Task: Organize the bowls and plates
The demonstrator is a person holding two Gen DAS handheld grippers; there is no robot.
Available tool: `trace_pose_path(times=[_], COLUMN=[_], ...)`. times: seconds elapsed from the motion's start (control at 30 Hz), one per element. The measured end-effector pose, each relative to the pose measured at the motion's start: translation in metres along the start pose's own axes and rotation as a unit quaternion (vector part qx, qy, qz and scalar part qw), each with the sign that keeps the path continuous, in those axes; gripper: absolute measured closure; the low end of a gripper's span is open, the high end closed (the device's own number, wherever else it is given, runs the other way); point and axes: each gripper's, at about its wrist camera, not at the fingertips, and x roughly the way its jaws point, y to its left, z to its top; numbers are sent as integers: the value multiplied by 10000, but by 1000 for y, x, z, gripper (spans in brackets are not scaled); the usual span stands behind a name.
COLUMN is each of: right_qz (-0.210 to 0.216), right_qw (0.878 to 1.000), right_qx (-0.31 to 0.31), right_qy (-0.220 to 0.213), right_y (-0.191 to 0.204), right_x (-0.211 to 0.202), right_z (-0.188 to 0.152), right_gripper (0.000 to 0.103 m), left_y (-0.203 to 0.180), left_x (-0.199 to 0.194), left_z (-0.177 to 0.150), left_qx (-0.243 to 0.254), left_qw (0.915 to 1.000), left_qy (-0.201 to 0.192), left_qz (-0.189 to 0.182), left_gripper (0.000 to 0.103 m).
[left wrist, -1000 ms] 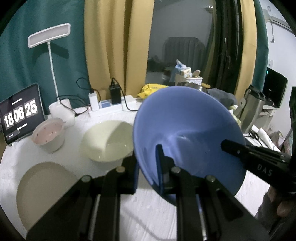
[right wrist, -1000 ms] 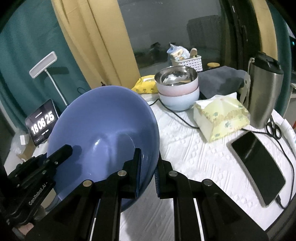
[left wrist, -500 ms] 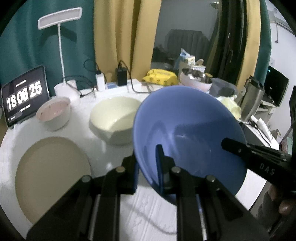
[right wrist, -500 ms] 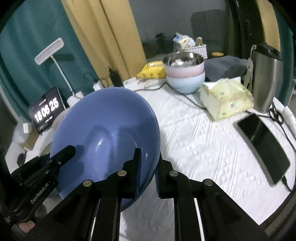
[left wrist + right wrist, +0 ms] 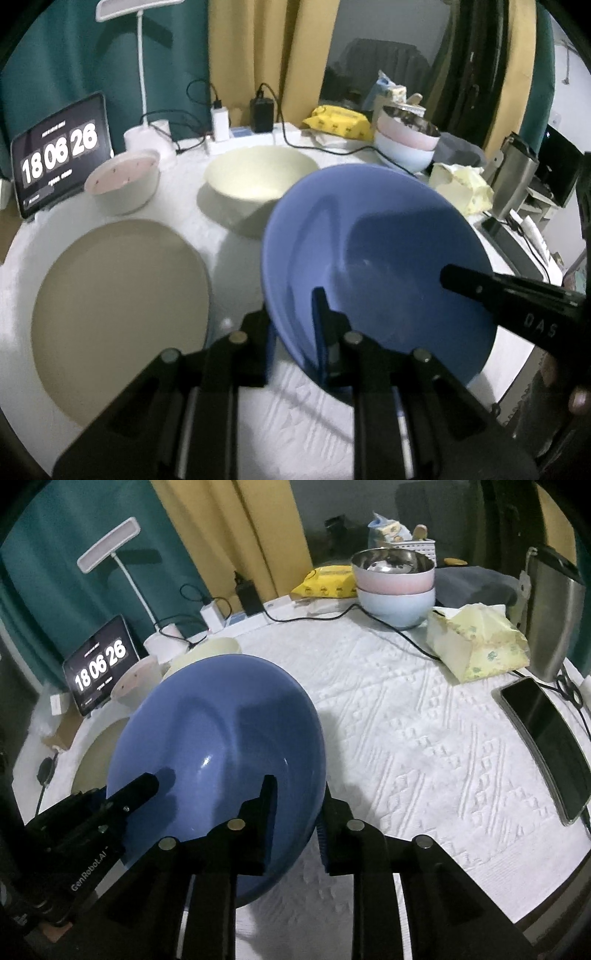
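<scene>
A large blue bowl [image 5: 373,258] is held above the table, its rim pinched on two sides. My left gripper [image 5: 295,325] is shut on its near rim. My right gripper [image 5: 295,812] grips the opposite rim of the blue bowl [image 5: 221,753], its fingers a little wider apart than before. A cream bowl [image 5: 258,177] sits behind, a small pink bowl [image 5: 123,181] at the left, and a flat beige plate [image 5: 118,306] lies front left. A stack of bowls [image 5: 393,587], steel on pink on pale blue, stands at the back.
A clock tablet [image 5: 61,155] and desk lamp [image 5: 110,550] stand at the back left with chargers and cables. A tissue box [image 5: 476,642], a steel flask [image 5: 550,616] and a phone [image 5: 546,738] sit at the right. A white textured cloth [image 5: 424,746] covers the table.
Both grippers have lowered and tilted down with the blue bowl, showing more of the table. The right gripper's fingers have spread slightly around the rim.
</scene>
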Motion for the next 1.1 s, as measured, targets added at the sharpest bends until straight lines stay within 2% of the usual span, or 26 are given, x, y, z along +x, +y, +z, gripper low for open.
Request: trace_pose_path(times=[0.37,0.5,0.67,1.1], right_qz=[49,-35,-100,-126], right_qw=[9998,9997,9997,9986], right_qx=[-146,-205,-232,-414], right_qy=[148,89,-3,-299], right_y=[14,17,17,26], right_x=[1,-2,-7,-15], right_z=[2,4,9,39], right_gripper=[77,72,70,69], left_y=[12,14,19,36], left_x=[-5,-7,-13,-29], left_z=[-7,-10,-8,13], left_qx=[-83,-71,-87,-158], left_qw=[9998,9997,9998,9994], left_qy=[186,202,108,-294], left_qz=[-70,-88,-138,105], left_gripper=[80,76,70,69])
